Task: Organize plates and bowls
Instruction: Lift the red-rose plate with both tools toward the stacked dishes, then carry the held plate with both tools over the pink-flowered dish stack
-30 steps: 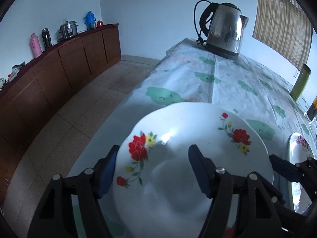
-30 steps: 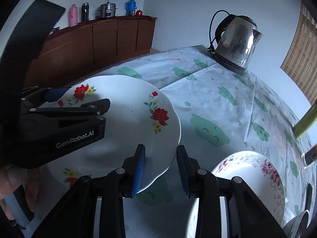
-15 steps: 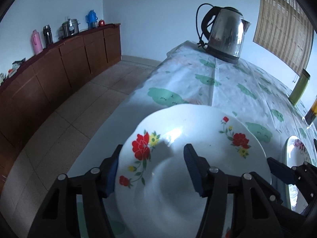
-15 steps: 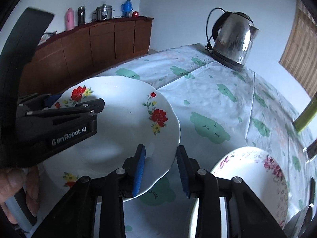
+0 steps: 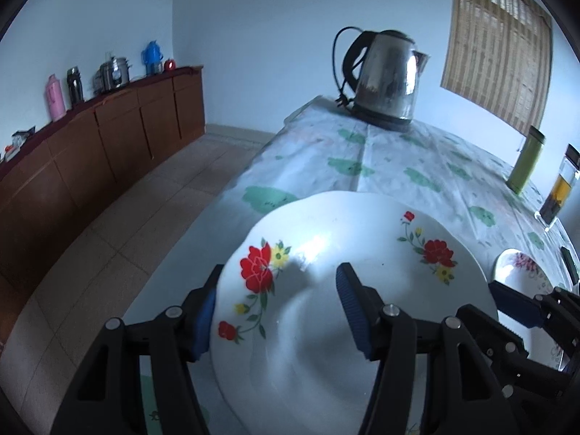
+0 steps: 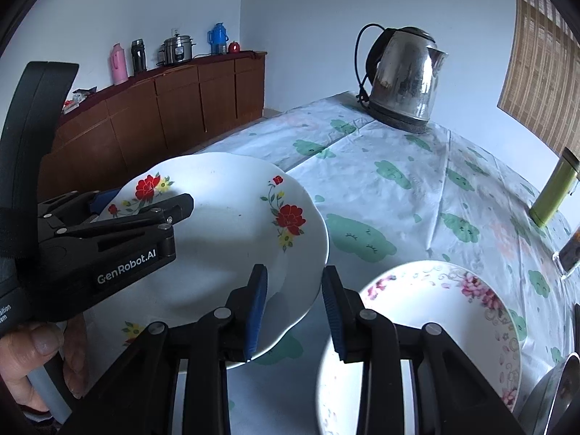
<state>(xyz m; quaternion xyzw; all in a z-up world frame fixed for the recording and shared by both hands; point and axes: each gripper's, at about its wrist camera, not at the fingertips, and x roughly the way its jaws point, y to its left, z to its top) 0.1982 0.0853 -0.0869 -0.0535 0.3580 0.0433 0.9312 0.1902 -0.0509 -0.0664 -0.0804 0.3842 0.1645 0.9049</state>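
A white plate with red flowers (image 5: 362, 253) (image 6: 224, 246) is held from both sides, its near edge raised above the tablecloth. My left gripper (image 5: 279, 275) (image 6: 145, 203) is shut on its left rim, one finger under the rim and the other over the well. On the plate's right rim my right gripper (image 6: 293, 275) is shut, its left pad on the inner face and its right pad against the edge. A second plate with pink flowers (image 6: 435, 308) (image 5: 518, 264) lies flat on the table to the right.
A steel kettle (image 5: 388, 76) (image 6: 402, 79) stands at the table's far end. A green tumbler (image 6: 554, 188) and a glass bottle (image 5: 562, 185) are at the right edge. A metal bowl (image 6: 558, 391) sits near right. The table's left edge drops to tiled floor.
The left jaws have drawn in a little onto the plate's rim. Both views have tipped slightly upward, while the plate keeps its place between the two grippers.
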